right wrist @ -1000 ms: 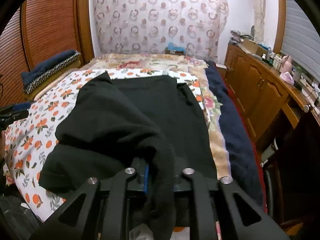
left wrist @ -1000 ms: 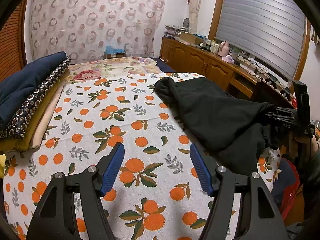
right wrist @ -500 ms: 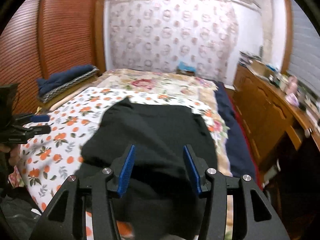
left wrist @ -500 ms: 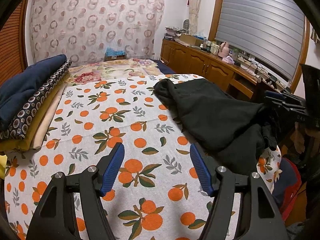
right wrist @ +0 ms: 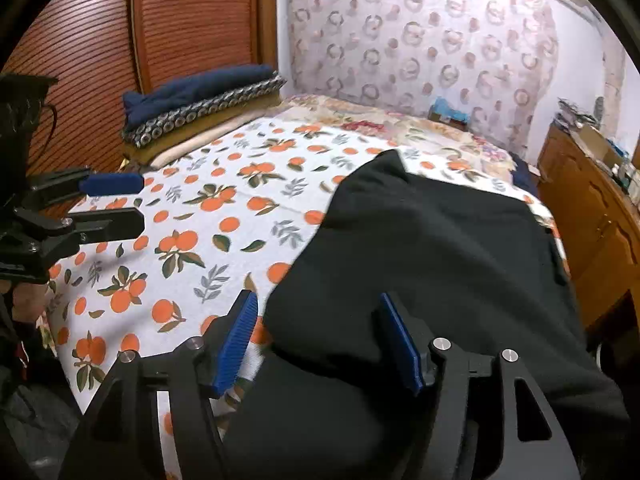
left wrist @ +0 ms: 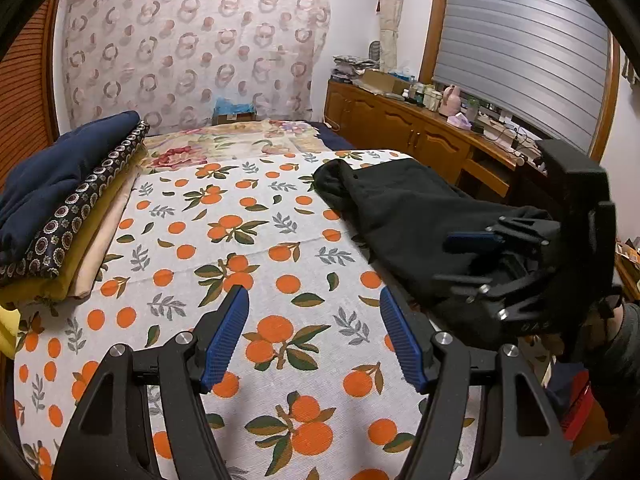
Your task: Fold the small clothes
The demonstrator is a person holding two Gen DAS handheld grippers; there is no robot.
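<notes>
A bed (left wrist: pixel 224 240) under an orange-print sheet fills both views. The black garment (right wrist: pixel 432 248) lies bunched along its right side, reaching the near edge. A stack of folded cloths (left wrist: pixel 60 200) sits at the far left. The left gripper (left wrist: pixel 314 334) hangs over bare sheet, jaws released; the right gripper (right wrist: pixel 320 340), jaws released too, straddles the garment's near fold.
</notes>
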